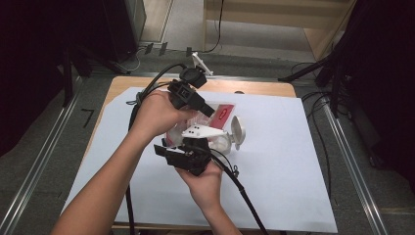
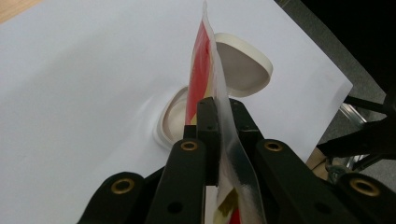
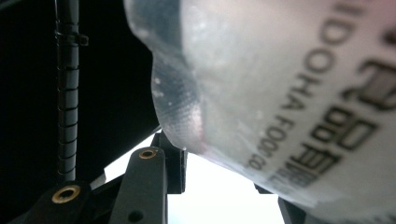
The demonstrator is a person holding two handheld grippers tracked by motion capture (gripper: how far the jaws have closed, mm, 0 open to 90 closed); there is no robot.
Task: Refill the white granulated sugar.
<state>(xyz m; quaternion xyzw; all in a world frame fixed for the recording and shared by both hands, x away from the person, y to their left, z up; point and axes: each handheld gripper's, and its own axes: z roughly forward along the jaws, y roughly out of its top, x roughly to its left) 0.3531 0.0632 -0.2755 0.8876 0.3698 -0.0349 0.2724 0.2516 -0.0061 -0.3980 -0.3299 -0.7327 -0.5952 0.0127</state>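
Note:
A clear plastic pouch (image 1: 223,113) with a red label hangs between both grippers above the white sheet. My left gripper (image 1: 211,111) comes in from the upper left and is shut on the pouch's edge; in the left gripper view its jaws (image 2: 223,106) pinch the thin film of the pouch (image 2: 201,56). My right gripper (image 1: 177,143) sits below, under its pale three-cornered plate. In the right gripper view the pouch (image 3: 280,93), with dark printed letters, bulges between the jaws of the right gripper (image 3: 219,179) and presses on the left one. A white round container (image 1: 222,143) stands under the pouch, its lid (image 1: 239,131) tipped open.
A white sheet (image 1: 293,161) covers the wooden table (image 1: 254,88). In the left gripper view the container (image 2: 169,119) and its lid (image 2: 245,65) lie just beyond the jaws. Cables trail from both grippers. Dark stands and floor rails surround the table.

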